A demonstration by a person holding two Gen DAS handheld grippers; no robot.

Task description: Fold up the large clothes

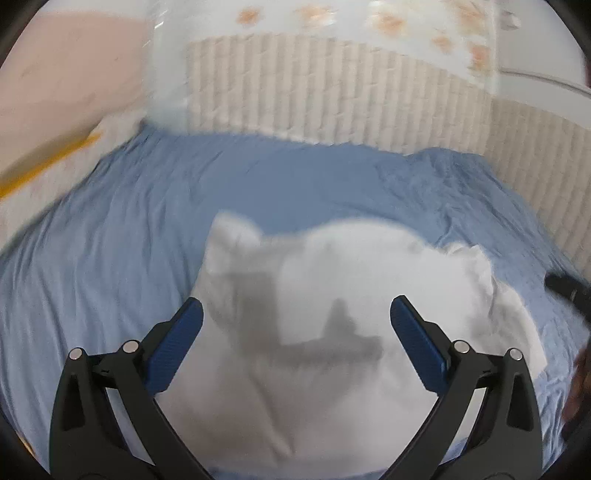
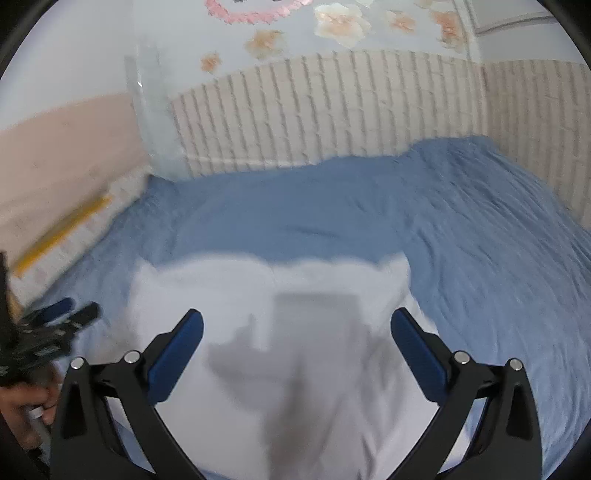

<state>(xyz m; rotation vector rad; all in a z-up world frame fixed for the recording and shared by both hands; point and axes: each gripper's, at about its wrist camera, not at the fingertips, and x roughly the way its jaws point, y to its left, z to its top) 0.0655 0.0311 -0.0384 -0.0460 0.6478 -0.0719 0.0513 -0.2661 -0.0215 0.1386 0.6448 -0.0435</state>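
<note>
A white garment point(image 1: 332, 295) lies spread on a blue bedsheet point(image 1: 129, 240), with gripper shadows on it. It also shows in the right wrist view point(image 2: 295, 332). My left gripper point(image 1: 295, 314) is open and empty, hovering above the garment. My right gripper point(image 2: 295, 325) is open and empty, also above the garment. The left gripper point(image 2: 70, 312) shows at the left edge of the right wrist view, over the garment's left edge. The right gripper's dark tip point(image 1: 565, 286) shows at the right edge of the left wrist view. Both views are motion-blurred.
The blue sheet point(image 2: 480, 240) covers the bed. A beige ribbed headboard point(image 2: 332, 110) runs behind it, with a flowered wall point(image 2: 332, 22) above. A pillow with a yellow stripe point(image 2: 62, 236) lies at the left. A pink wall point(image 1: 66, 74) stands left.
</note>
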